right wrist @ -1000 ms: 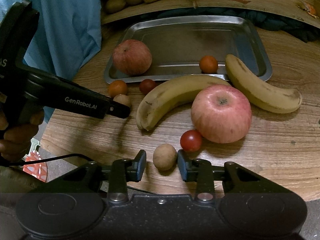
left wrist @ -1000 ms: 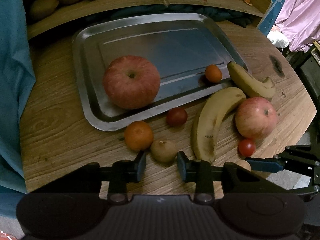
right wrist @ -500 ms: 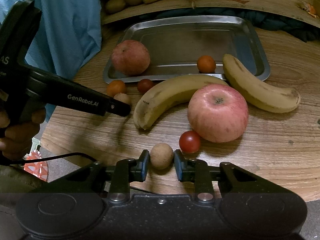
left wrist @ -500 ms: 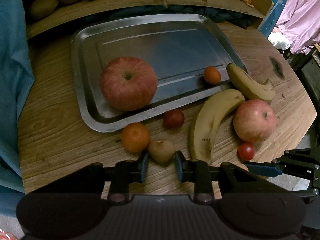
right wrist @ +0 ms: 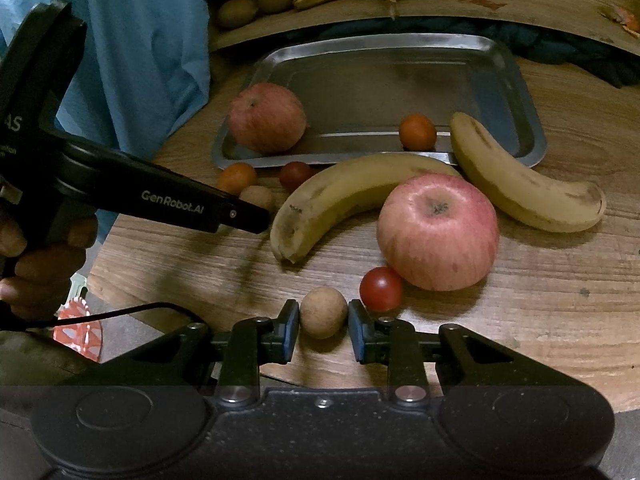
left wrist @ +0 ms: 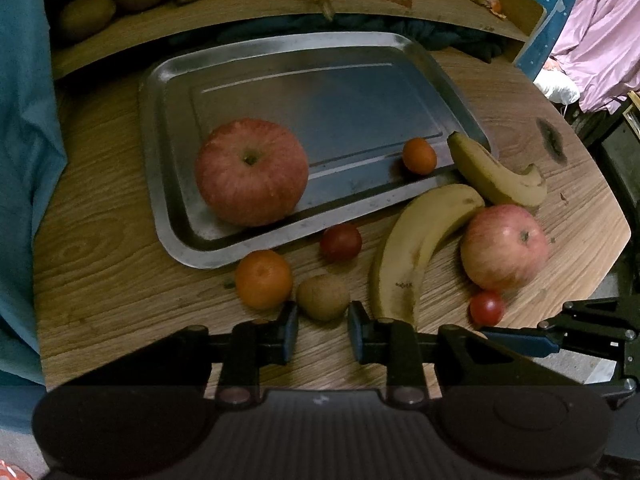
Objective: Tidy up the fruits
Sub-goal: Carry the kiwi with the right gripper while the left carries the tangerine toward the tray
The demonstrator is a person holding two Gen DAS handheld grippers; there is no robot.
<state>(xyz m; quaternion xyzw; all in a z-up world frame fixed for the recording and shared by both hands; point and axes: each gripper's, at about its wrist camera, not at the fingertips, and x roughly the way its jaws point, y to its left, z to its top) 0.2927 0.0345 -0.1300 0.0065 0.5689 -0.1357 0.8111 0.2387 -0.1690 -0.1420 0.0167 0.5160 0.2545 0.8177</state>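
The right tool (right wrist: 323,328) is closed most of the way around a small tan round fruit (right wrist: 323,312), a pad just at each side of it; the fruit sits on the worktop (right wrist: 540,320) near its front edge, and actual contact is hard to tell. The left tool (left wrist: 322,328) stands about as narrow, its pads flanking the near end of a fuzzy brown kiwi (left wrist: 323,297) (the pads look just short of touching it). A hand (right wrist: 36,264) grips the left tool's handle.

The worktop is wood-grain laminate with a rounded edge. A shiny metal tray (left wrist: 168,208), rectangular with rounded corners and a raised rim, lies at its middle. In the tray rest a big red-streaked apple (left wrist: 252,172) at the near left corner and a little orange (left wrist: 419,156) by the front rim.

Outside the tray, a larger orange (left wrist: 264,279) lies just beside the kiwi, and a dark red tomato (left wrist: 341,242) sits near the tray's front rim. A long yellow banana (left wrist: 416,248) curves right beside the left tool's right finger, crowding that side. A second apple (right wrist: 438,232) touches this banana, and a bright cherry tomato (right wrist: 381,289) sits against the apple, just beside the right tool's right finger. A shorter banana (right wrist: 524,188) leans over the tray's front right corner.

Behind the tray, a wooden shelf (right wrist: 520,0) carries more bananas, kiwis and a red fruit. Blue cloth (right wrist: 140,60) hangs at the left.
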